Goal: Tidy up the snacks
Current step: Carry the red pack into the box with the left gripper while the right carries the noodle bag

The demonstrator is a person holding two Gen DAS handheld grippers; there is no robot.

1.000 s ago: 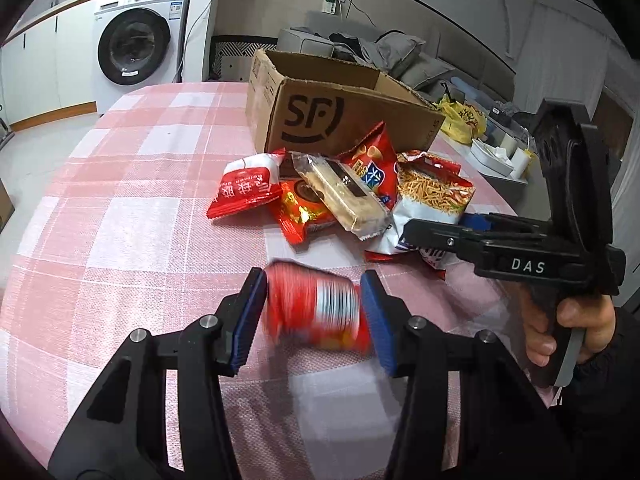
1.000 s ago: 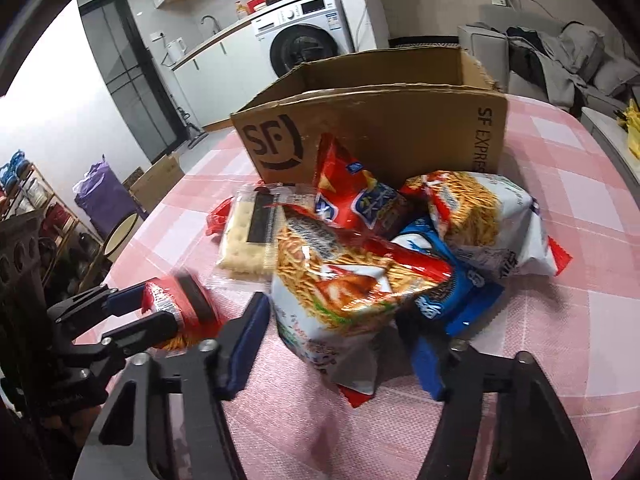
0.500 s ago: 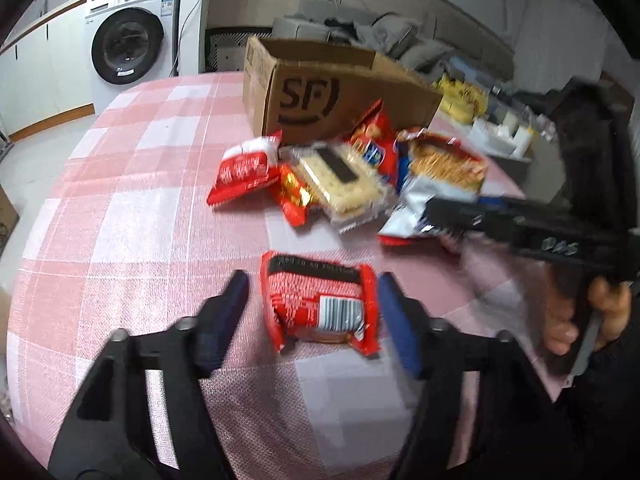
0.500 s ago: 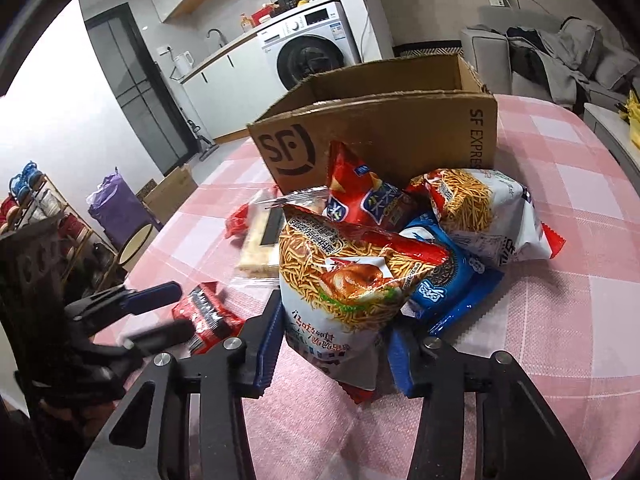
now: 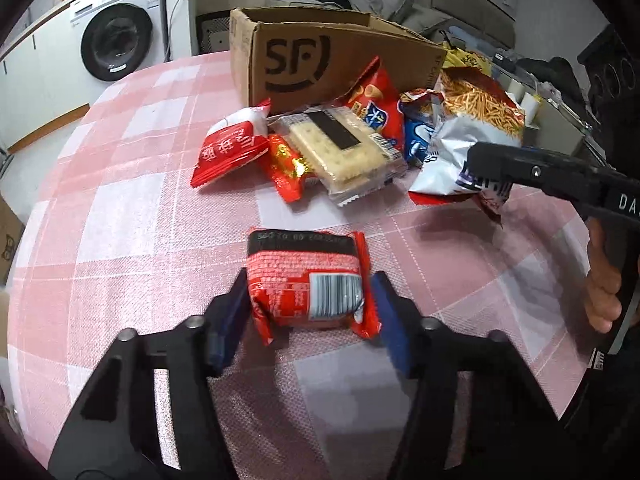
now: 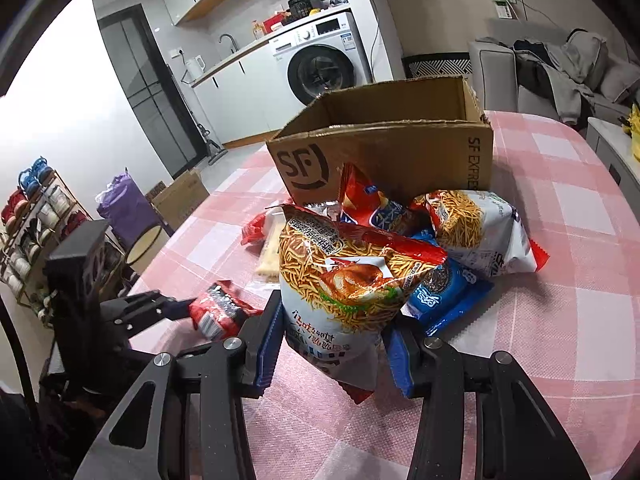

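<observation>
My left gripper (image 5: 307, 312) is shut on a small red snack packet (image 5: 306, 280) with a barcode, low over the pink checked table (image 5: 120, 216); the packet also shows in the right wrist view (image 6: 218, 312). My right gripper (image 6: 332, 344) is shut on a large noodle-snack bag (image 6: 344, 280) and holds it raised; the bag also shows in the left wrist view (image 5: 476, 120). Behind stands an open cardboard SF box (image 6: 396, 148), also in the left wrist view (image 5: 320, 60). A pile of snacks lies before it: a cracker pack (image 5: 340, 148), a red packet (image 5: 230, 152), a blue bag (image 6: 440, 296).
A second noodle bag (image 6: 476, 232) and a red chip bag (image 6: 368, 204) lie against the box. The table's rounded edge runs on the left. A washing machine (image 5: 116, 48), a sofa (image 6: 560, 76) and a shoe rack (image 6: 36, 232) stand beyond.
My left gripper opened around the red packet, then closed on it again. My right gripper closed on the noodle bag and lifted it upward.
</observation>
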